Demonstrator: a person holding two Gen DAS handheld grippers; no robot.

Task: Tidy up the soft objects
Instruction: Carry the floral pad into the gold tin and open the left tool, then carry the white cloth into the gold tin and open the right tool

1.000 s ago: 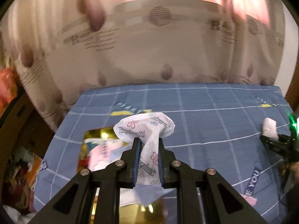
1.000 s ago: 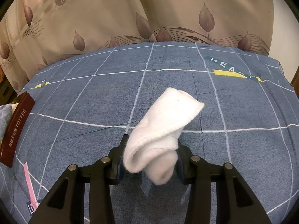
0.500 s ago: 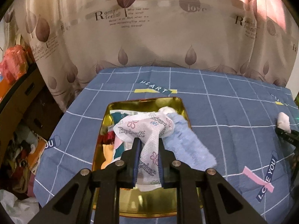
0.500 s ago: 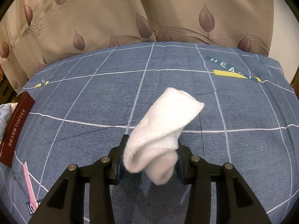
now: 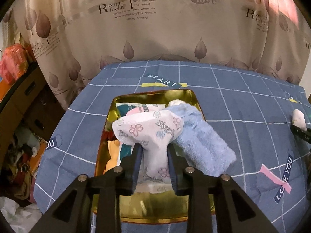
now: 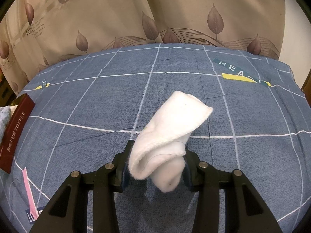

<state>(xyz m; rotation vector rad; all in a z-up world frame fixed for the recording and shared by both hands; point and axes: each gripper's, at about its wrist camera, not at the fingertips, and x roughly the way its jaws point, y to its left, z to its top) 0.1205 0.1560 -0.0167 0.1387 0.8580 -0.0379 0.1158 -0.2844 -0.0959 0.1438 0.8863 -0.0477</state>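
The left gripper (image 5: 153,153) holds a flowered cloth (image 5: 149,130) tight between its two fingers, right above the gold tin (image 5: 155,95). The right gripper (image 6: 155,165) is also closed, on a rolled white sock (image 6: 171,132), and hangs over the bare blue sheet (image 6: 97,104), well apart from the tin.

I judge the task to be about halfway. Several soft things already lie in the tin: something pink and teal at 12 o'clock, an orange piece (image 5: 112,151) at 8 o'clock. A blue towel (image 5: 200,141) lies half in, half out; it crosses the tin's right rim and points to 4 o'clock on the sheet. So what is left, I think: to let go the cloth into the tin, to bring the sock there, and to tuck the towel fully inside.

For room, the near part of the tin, at 6 o'clock under the left gripper, shows bare gold bottom, so the cloth has place to go down. The towel on the right rim may be in the way when the sock comes from 3 o'clock. The sheet drops off at the left at 9 o'clock, where boxes and clutter stand, and a curtain (image 5: 155,29) closes the far edge. In the right view a dark red lid (image 6: 15,134) lies at 9 o'clock, between sock and tin.
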